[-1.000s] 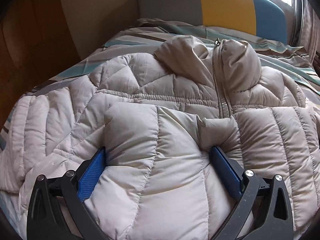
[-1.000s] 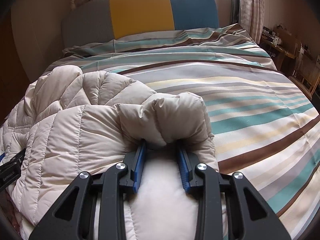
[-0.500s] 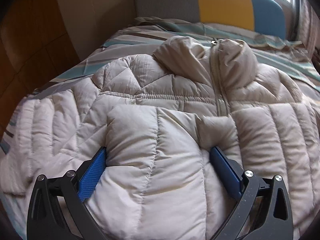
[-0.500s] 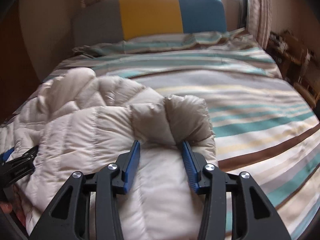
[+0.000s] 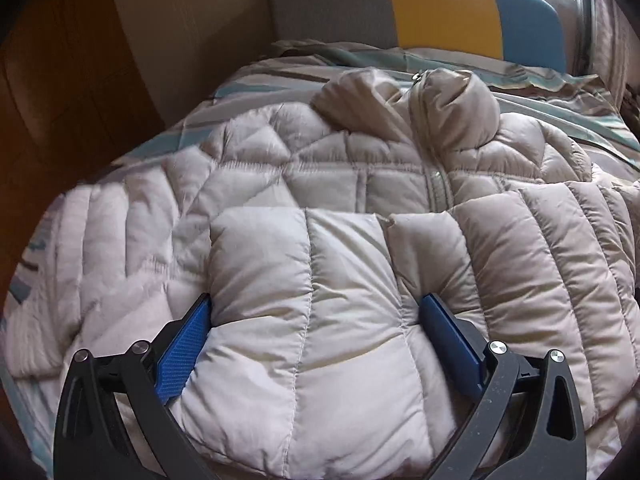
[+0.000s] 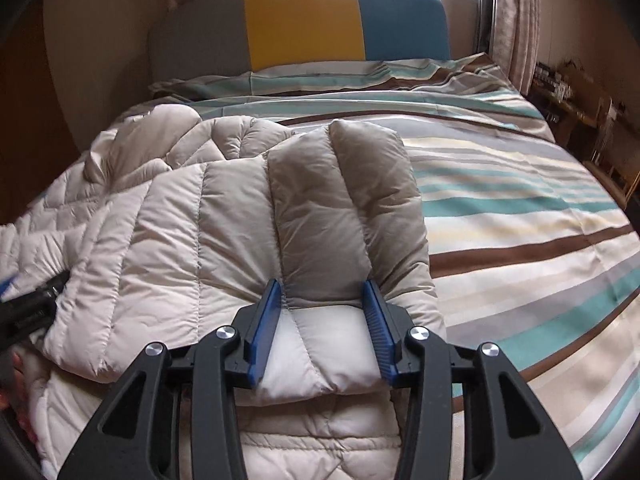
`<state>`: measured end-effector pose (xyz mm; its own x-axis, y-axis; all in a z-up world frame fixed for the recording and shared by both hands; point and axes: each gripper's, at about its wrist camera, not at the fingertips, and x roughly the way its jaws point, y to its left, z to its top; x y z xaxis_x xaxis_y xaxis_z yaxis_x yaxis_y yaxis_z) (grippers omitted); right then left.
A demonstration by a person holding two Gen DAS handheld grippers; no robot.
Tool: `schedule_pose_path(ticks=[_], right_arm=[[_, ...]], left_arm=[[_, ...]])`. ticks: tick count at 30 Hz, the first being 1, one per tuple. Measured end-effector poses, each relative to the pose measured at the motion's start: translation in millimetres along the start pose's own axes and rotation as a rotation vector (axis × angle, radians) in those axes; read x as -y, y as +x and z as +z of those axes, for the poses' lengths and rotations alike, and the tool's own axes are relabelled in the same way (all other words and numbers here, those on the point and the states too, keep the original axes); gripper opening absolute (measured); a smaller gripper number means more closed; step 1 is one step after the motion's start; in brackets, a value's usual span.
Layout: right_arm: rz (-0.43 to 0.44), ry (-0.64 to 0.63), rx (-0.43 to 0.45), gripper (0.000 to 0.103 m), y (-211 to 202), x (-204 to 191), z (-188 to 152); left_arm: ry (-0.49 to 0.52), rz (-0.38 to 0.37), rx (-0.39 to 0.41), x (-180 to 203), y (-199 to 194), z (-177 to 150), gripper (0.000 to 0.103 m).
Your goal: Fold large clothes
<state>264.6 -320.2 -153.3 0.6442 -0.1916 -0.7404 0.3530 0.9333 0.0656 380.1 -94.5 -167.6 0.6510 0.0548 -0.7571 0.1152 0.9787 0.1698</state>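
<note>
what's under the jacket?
The puffer jacket lies on a striped duvet, which shows past its collar and right edge. Its bottom hem is folded up over its own front. Anything beneath the jacket's middle is covered.

Your items by colour: puffer jacket [image 5: 304,280], pale beige, quilted in channels and diamonds; bedcover [image 6: 520,208], striped teal, brown, cream and grey; headboard [image 6: 304,26], grey, yellow and teal panels; your gripper pads [image 6: 266,332], blue on black frames.
</note>
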Motion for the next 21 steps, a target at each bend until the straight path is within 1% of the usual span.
schedule_pose_path(ticks=[1,2,4,6,7,8,10,13,15,16,17,21], right_arm=[[0.001,0.001,0.004,0.042,0.1,0.2,-0.6],[0.004,0.004,0.006,0.043,0.9,0.6,-0.8],[0.006,0.003,0.004,0.043,2.5,0.9,-0.9],[0.001,-0.002,0.005,0.043,2.1,1.2,-2.3],[0.0,-0.004,0.006,0.043,2.1,1.1,-2.2],[-0.001,-0.005,0.006,0.043,2.3,1.0,-2.3],[-0.003,-0.007,0.007,0.043,1.6,-0.1,-2.8],[-0.006,-0.01,0.007,0.043,0.9,-0.8,-3.4],[-0.009,-0.012,0.007,0.043,0.9,-1.6,-3.4],[-0.012,-0.014,0.007,0.043,0.9,-2.1,-3.5],[-0.014,-0.016,0.006,0.043,1.1,-2.7,-3.4],[-0.024,-0.025,0.006,0.043,1.0,-4.4,-4.0]], left_arm=[[0.016,0.0,0.006,-0.1,1.8,2.7,0.1],[0.021,-0.01,-0.005,-1.3,7.5,5.6,0.1],[-0.019,-0.053,-0.033,-9.6,12.4,9.8,0.1],[-0.054,-0.085,-0.043,-17.6,9.2,12.0,0.1],[-0.071,-0.113,-0.044,-25.2,3.5,12.3,0.1],[-0.079,-0.122,-0.037,-31.2,-2.1,11.5,0.1],[-0.097,-0.114,-0.009,-47.9,-15.3,10.4,0.1],[-0.155,-0.099,0.06,-87.6,-37.2,8.9,0.1],[-0.207,-0.07,0.091,-119.7,-48.9,5.2,0.1],[-0.247,-0.044,0.097,-140.5,-52.0,2.2,0.1],[-0.274,-0.02,0.096,-152.7,-54.2,-1.5,0.1],[-0.381,0.137,0.058,-211.6,-53.3,-19.5,0.1]])
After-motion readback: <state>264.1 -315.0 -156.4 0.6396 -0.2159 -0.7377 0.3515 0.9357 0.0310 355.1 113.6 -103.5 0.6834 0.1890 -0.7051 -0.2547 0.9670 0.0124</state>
